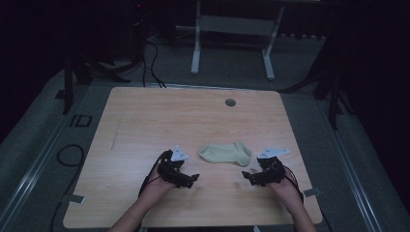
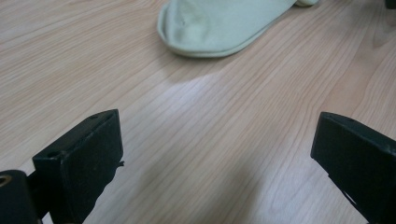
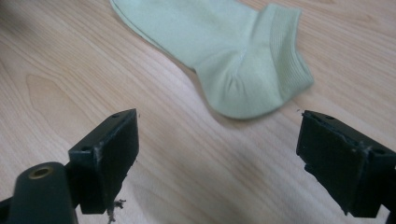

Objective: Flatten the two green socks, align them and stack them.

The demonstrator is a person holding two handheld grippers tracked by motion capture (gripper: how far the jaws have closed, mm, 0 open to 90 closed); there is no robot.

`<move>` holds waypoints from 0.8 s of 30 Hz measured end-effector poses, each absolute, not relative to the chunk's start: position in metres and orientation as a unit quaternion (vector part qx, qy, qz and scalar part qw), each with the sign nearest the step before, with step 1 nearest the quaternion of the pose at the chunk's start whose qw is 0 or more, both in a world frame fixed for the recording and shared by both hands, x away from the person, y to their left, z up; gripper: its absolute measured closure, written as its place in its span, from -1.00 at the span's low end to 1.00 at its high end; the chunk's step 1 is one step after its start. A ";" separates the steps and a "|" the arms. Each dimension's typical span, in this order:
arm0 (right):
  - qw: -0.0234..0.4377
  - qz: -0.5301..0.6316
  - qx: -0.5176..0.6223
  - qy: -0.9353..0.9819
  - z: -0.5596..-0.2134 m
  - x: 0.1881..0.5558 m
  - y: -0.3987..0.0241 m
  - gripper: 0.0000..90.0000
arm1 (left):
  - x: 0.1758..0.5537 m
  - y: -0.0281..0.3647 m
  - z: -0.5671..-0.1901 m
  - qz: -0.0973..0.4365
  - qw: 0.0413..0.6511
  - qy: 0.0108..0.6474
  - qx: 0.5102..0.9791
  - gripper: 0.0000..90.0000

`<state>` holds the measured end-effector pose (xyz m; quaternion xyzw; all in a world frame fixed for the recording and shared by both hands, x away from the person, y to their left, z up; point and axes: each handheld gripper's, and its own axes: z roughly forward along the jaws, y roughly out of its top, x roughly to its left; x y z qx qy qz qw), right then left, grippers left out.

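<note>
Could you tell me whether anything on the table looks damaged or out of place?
Nothing serious stands out. The pale green sock lies flat on the wooden table, and only the right gripper looks worn, with frayed bits hanging off its jaw pad.

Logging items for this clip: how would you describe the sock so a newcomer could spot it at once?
Start at the light wooden table and look to its near half, between the left gripper and right gripper. There lies the sock, flat, touched by neither. It is a pale yellow-green ankle sock with a ribbed cuff, the sole soft thing among black tools.
</note>
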<state>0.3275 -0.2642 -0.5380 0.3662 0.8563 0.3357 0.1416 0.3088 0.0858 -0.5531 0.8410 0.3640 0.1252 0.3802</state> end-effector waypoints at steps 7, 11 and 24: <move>0.151 0.341 0.371 0.850 -0.542 0.317 -0.272 -0.73 | 0.298 0.100 -0.553 0.133 0.381 0.368 0.838 -0.95; 0.158 0.338 0.370 0.851 -0.547 0.307 -0.279 -0.73 | 0.290 0.113 -0.554 0.140 0.384 0.380 0.830 -0.95; 0.167 0.357 0.388 0.833 -0.557 0.288 -0.302 -0.73 | 0.274 0.143 -0.563 0.147 0.384 0.407 0.816 -0.95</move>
